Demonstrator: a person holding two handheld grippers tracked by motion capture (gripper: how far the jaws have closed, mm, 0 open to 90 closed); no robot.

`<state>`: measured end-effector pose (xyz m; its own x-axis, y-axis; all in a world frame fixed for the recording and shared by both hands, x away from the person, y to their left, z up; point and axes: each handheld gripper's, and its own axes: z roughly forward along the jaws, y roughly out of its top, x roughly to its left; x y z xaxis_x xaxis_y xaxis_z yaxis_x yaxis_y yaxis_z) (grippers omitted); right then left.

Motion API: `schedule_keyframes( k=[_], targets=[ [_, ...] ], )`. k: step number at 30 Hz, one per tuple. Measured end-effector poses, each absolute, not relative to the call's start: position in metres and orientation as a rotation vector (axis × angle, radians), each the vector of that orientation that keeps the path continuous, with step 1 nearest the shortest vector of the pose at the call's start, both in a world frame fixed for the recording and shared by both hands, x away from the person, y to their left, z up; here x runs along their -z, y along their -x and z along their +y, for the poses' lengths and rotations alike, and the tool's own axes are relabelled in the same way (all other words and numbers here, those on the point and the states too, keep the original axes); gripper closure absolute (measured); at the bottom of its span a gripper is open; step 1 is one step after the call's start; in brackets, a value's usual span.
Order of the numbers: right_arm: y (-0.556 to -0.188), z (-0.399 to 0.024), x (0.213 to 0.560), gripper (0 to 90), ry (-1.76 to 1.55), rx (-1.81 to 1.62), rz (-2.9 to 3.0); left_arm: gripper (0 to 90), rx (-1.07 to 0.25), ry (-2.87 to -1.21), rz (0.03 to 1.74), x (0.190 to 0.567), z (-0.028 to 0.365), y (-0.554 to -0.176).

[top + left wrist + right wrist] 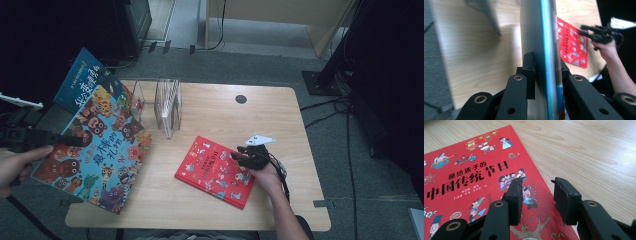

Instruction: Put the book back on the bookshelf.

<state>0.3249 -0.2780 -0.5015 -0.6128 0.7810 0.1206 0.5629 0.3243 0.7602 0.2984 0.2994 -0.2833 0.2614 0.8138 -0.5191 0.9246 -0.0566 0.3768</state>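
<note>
Tongs first: my left tongs [544, 72] are clamped on the edge of the big colourful picture book [102, 145], with the book's thin blue-edged side squeezed between the two black jaws in the left gripper view. From the high view, that book hangs tilted off the counter's [280, 115] nine o'clock edge, partly over the floor, and my left hand [17, 165] grips the tool at the book's own nine o'clock side. A second book with a blue cover [80, 80] shows from behind it at about eleven o'clock, though I cannot tell whether the same jaws hold it.

My right tongs [537, 198] stand open with nothing between them, a clear gap between the pads, hovering low over the red book [461, 180]. Whether the left pad grazes the cover I cannot tell. That red book [215, 170] lies flat on the counter, a little toward five o'clock of centre, turned at an angle, and my right hand [265, 172] sits at its three o'clock edge.

At twelve o'clock of the red book a clear plastic book rack [167, 105] stands upright on the counter, near its far edge, well apart from both tongs.
</note>
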Motion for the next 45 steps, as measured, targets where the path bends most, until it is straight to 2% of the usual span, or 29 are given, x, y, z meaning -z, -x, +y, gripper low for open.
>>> schedule_keyframes(
  k=[10, 31, 45],
  targets=[
    [-0.325, -0.277, 0.502, 59.2, -1.211, -1.16, 2.334, 77.7, 0.144, -1.771, 1.679, 0.273, 0.333, -0.313],
    [-0.325, -0.274, 0.503, 59.0, -1.2, -1.132, 2.354, 77.8, 0.013, -1.766, 1.714, 0.247, 0.314, -0.383],
    [-0.325, -0.273, 0.505, 59.0, -1.196, -1.109, 2.374, 77.4, -0.034, -1.775, 1.684, 0.234, 0.311, -0.386]
  ],
)
